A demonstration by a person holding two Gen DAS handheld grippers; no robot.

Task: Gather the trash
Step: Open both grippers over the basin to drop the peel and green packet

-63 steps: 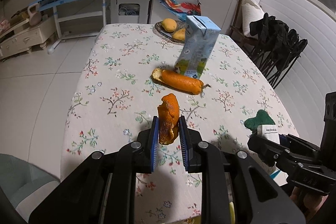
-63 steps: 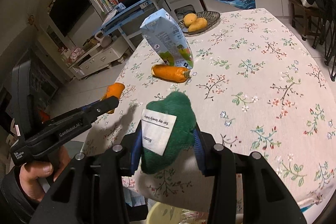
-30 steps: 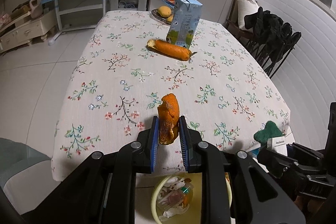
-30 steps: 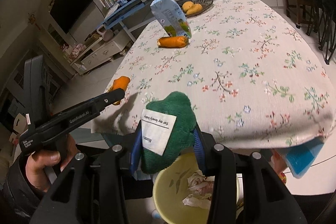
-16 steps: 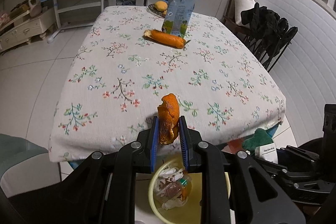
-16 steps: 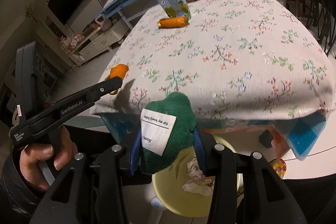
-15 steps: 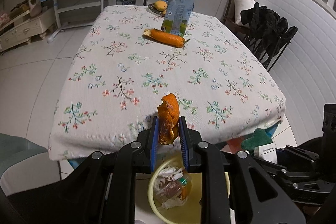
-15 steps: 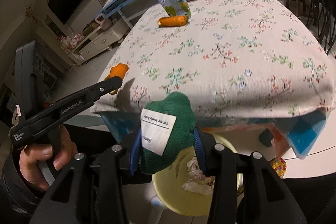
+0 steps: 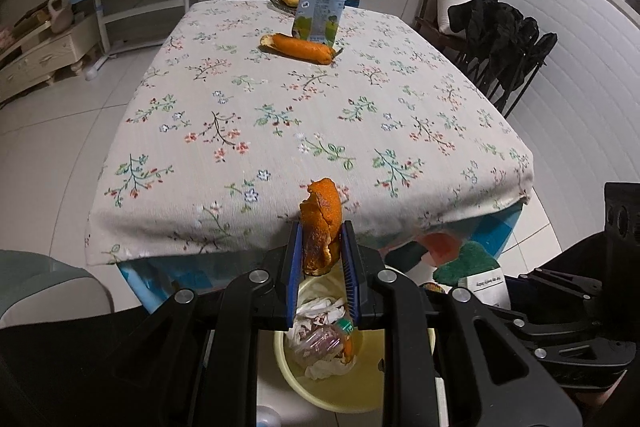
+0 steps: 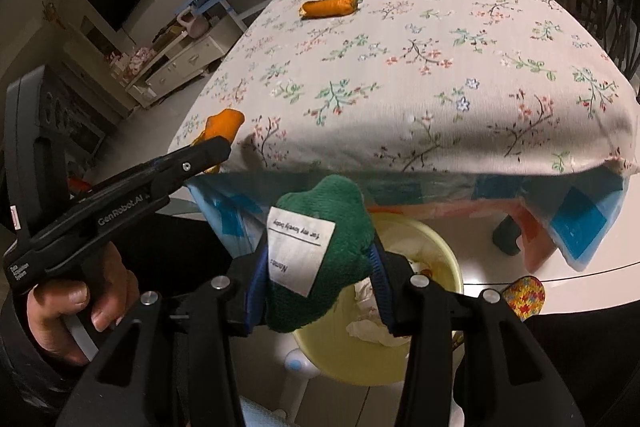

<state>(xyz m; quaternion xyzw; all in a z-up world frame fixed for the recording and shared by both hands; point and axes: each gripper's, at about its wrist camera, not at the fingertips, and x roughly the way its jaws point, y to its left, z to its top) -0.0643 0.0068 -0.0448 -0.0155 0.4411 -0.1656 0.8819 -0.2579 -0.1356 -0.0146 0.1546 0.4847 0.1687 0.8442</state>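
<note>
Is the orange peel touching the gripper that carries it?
Touching. In the left wrist view the orange peel stands upright, pinched on both sides by the blue pads of the left gripper, above the yellow bin.

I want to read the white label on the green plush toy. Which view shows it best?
The right wrist view: the green plush toy fills mid-frame, label facing the camera. The left wrist view catches only its edge low right.

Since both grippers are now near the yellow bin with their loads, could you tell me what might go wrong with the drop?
1. The left gripper holds the orange peel over the yellow bin's far rim, so the peel may land outside.
2. The green plush scrap in the right gripper is fuzzy with a label and could cling to a pad.
</note>
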